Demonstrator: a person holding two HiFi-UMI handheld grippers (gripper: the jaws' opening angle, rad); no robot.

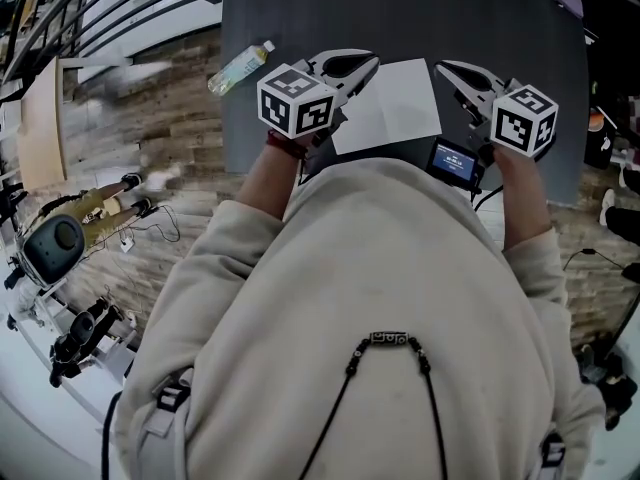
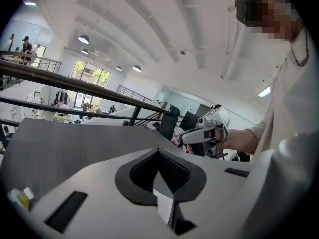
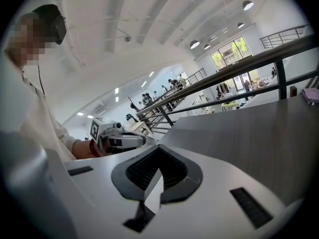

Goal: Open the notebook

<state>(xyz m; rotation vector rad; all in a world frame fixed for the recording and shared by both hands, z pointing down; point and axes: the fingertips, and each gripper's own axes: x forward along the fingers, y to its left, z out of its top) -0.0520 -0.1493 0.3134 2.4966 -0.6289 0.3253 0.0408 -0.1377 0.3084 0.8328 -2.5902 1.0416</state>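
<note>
Table: dark grey, plain flat top, standing on a wood-plank floor.
Notebook: white, lying flat near the middle of the near edge (a little askew to it).
Bottle: clear plastic, white cap, on its side at the left edge, well apart from the notebook.
Device: small, black, lit screen, at the near edge just right of the notebook.

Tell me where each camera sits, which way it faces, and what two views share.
Head view: on the person's head, looking steeply down over the sweatshirt at the grey table, notebook and both forearms.
Left gripper view: on the left hand-held gripper, facing along its shut jaws across the table; the sweatshirt at right.
Right gripper view: on the right hand-held gripper, likewise, jaws shut; sweatshirt at left.
Shared: each gripper view shows the other hand-held gripper.
</note>
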